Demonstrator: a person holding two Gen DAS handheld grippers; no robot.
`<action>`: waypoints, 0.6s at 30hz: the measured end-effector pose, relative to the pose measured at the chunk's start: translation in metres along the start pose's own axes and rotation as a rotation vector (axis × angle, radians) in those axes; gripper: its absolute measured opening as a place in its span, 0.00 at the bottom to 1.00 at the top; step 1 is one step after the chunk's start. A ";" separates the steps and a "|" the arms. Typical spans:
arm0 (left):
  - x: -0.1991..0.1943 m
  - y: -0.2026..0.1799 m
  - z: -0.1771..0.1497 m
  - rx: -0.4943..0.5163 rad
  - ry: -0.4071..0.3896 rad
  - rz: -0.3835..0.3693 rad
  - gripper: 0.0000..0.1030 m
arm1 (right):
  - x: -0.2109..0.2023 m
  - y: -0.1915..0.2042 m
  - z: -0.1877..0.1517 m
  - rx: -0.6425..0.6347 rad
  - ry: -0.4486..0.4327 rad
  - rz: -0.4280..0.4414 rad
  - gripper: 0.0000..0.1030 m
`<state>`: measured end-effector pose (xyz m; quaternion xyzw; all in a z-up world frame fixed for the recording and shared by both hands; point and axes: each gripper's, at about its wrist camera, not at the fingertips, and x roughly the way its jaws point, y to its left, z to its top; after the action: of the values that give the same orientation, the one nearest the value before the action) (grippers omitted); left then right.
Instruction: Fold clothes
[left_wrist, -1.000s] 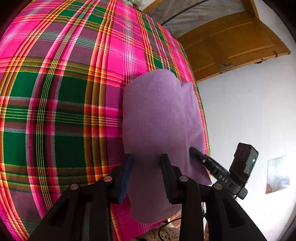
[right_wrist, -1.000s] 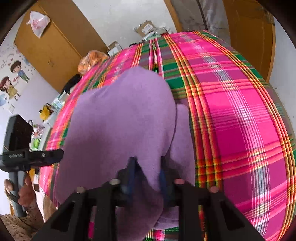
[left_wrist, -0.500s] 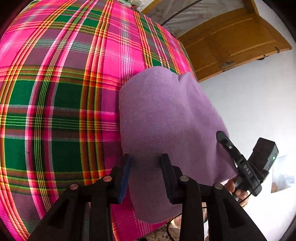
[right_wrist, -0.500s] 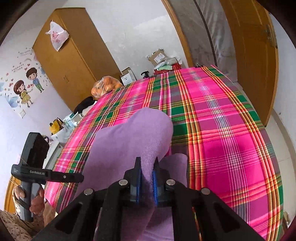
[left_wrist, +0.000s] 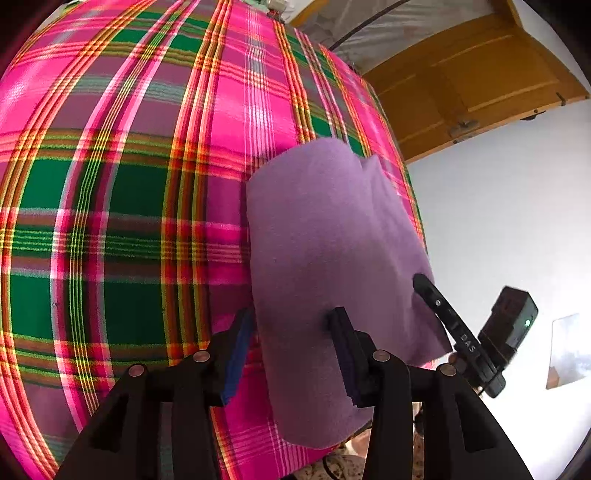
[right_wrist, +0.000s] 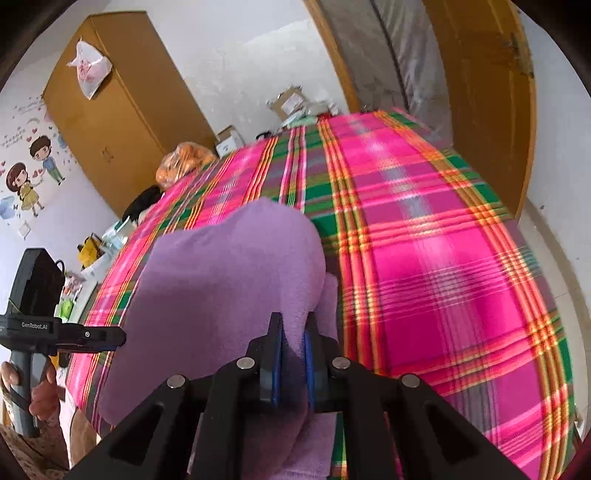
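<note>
Left wrist view: the purple cloth (left_wrist: 332, 251) lies on the plaid bedspread (left_wrist: 122, 206) near its right edge, one end draped over that edge. The left gripper (left_wrist: 291, 332) has its jaws opening, spread to either side of the cloth's near part (the pads are not pressing it). The right gripper (right_wrist: 293, 343) is pinching a raised fold of the same cloth (right_wrist: 229, 273), jaws nearly together. A wooden wardrobe (right_wrist: 122, 107) stands behind the bed.
</note>
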<state>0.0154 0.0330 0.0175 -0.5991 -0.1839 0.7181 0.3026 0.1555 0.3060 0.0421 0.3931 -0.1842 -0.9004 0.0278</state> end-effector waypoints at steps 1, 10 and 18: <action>0.002 0.001 0.000 -0.006 0.003 0.001 0.44 | 0.003 -0.002 -0.002 0.006 0.013 -0.007 0.11; 0.005 0.002 0.001 -0.007 0.014 0.004 0.45 | -0.007 -0.016 -0.023 0.038 0.037 -0.046 0.21; -0.003 0.002 0.026 -0.010 -0.050 0.000 0.45 | -0.021 -0.024 -0.043 0.069 0.027 -0.074 0.23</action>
<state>-0.0103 0.0325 0.0239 -0.5824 -0.1953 0.7319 0.2949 0.2035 0.3192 0.0214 0.4124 -0.2002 -0.8886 -0.0166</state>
